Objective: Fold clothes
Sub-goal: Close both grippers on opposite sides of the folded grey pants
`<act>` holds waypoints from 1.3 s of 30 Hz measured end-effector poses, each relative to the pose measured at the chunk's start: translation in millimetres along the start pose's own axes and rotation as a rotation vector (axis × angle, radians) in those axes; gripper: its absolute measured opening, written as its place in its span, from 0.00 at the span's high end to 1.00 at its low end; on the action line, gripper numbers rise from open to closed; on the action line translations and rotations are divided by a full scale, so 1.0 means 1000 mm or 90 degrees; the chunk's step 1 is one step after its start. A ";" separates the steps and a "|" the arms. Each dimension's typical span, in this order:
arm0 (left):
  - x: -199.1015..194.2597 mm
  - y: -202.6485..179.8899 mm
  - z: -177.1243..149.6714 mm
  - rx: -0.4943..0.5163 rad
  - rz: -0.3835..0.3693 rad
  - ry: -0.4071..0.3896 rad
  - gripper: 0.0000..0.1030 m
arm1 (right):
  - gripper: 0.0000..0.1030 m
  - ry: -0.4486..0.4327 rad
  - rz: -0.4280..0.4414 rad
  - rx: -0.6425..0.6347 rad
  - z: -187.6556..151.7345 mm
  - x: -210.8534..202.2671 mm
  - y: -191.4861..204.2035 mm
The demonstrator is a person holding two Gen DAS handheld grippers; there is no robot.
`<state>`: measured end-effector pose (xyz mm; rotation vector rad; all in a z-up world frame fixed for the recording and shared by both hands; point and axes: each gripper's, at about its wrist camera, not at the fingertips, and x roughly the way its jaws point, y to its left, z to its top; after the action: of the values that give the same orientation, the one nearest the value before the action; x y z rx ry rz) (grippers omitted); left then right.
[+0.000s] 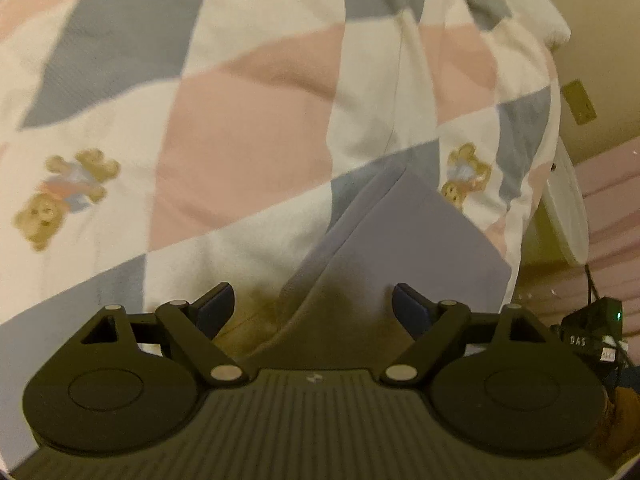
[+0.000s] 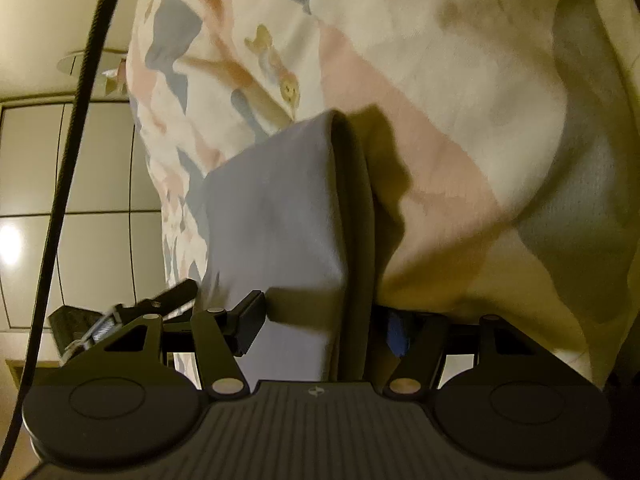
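My left gripper (image 1: 312,300) has its jaws spread wide, nothing pinched between them. A folded lavender-grey cloth garment (image 1: 400,240) lies just ahead of it, its near edge running down between my blue-padded fingers (image 1: 218,306) without either pad pressing on it. The garment rests on a soft quilt of cream, pink and grey-blue diamond patches with teddy bears printed on it (image 1: 224,120), which fills most of the left wrist view. Off to the right, past the quilt's edge, sit a white round object (image 1: 568,216) and a small black box with a green light (image 1: 600,320).

My right gripper (image 2: 320,328) also has its jaws well apart. The same lavender-grey garment (image 2: 276,208) passes between them as a thick folded edge; the left pad (image 2: 250,320) is just beside the cloth, but I cannot tell whether it touches. The right pad is mostly hidden in shadow behind the fold. A black cable (image 2: 76,128) hangs down the left side, in front of pale cupboard doors (image 2: 100,200).
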<state>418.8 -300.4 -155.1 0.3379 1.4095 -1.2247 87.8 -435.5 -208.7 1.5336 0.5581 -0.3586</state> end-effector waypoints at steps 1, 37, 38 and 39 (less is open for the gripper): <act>0.007 0.003 0.005 0.000 -0.010 0.018 0.23 | 0.39 -0.002 -0.004 -0.003 0.001 0.000 0.000; -0.278 -0.060 -0.255 -0.402 -0.004 -0.418 0.79 | 0.73 0.370 0.084 -0.338 -0.085 -0.012 0.242; -0.294 -0.062 -0.278 -0.418 0.011 -0.441 0.79 | 0.73 0.395 0.093 -0.354 -0.102 -0.010 0.254; -0.310 -0.064 -0.301 -0.434 0.025 -0.463 0.79 | 0.73 0.418 0.100 -0.369 -0.120 -0.007 0.262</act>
<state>288.5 50.4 71.0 -0.5084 1.0712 -0.6543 212.6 -311.7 20.1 1.0913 0.9456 0.4250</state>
